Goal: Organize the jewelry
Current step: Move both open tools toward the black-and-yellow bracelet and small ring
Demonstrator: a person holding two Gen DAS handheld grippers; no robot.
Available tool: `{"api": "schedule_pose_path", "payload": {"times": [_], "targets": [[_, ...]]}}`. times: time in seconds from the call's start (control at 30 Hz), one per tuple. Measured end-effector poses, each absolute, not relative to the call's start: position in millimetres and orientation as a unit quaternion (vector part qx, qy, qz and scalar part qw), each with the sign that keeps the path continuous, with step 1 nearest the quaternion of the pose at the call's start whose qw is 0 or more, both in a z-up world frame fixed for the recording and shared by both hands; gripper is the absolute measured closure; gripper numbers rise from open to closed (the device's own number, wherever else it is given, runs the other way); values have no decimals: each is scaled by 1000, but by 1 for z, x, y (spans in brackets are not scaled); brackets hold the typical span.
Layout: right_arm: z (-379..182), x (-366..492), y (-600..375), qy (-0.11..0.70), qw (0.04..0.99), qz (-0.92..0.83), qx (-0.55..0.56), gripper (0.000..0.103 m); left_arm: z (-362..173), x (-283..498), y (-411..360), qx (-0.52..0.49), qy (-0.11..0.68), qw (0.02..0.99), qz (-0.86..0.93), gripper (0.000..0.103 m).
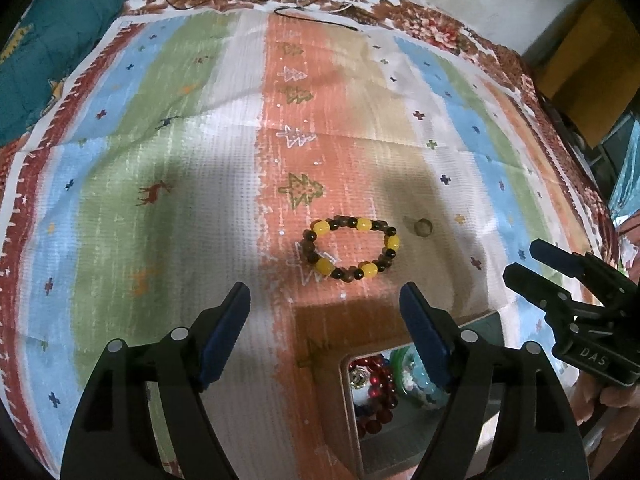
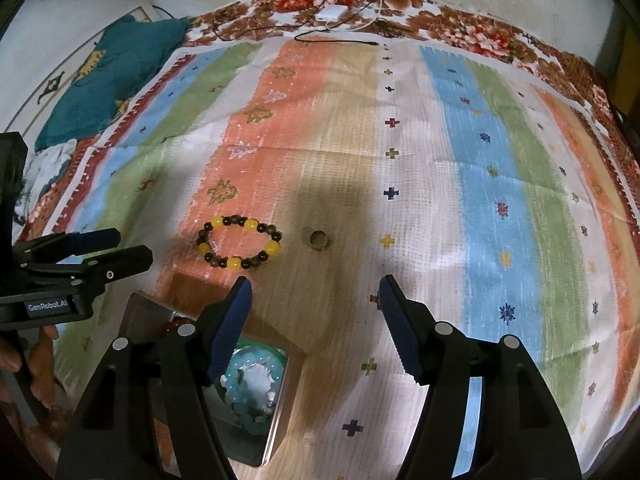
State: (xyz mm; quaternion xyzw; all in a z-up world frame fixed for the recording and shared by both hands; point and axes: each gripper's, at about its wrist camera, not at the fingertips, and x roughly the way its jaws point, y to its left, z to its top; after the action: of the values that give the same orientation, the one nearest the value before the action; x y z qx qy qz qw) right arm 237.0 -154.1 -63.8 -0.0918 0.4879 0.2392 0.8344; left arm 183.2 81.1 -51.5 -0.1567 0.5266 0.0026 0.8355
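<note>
Reading "GenRobot.AI", a white label sits on the body of the left gripper [image 2: 128, 250], while the right gripper [image 1: 524, 258] carries a plate lettered "DAS". Both claws are spread with nothing between their pads; no earlier view confirms any motion. Both hang above the striped cloth [image 1: 192, 128], pointing steeply down at it. Near the cloth's near edge stands an open metal tin [image 2: 286, 392] holding pale blue beads [image 2: 252, 380] on one side and dark red beads [image 1: 376, 392] on the other. Beyond the tin, toward the cloth's middle on its orange stripe, lies a bracelet [image 1: 352, 249] of yellow and dark brown beads, flat and untouched. Just beside it, apart, rests a small ring [image 2: 319, 239]. At the far edge lie a white adapter [image 2: 330, 13] and cables.
</note>
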Motion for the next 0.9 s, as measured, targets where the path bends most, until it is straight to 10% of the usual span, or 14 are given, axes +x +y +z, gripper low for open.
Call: {"api": "schedule_pose_path", "payload": {"times": [0.9], "targets": [[-93,273,-135,503,827,221,-120,37,-77,216,86,-135,553,822,11,27]]}}
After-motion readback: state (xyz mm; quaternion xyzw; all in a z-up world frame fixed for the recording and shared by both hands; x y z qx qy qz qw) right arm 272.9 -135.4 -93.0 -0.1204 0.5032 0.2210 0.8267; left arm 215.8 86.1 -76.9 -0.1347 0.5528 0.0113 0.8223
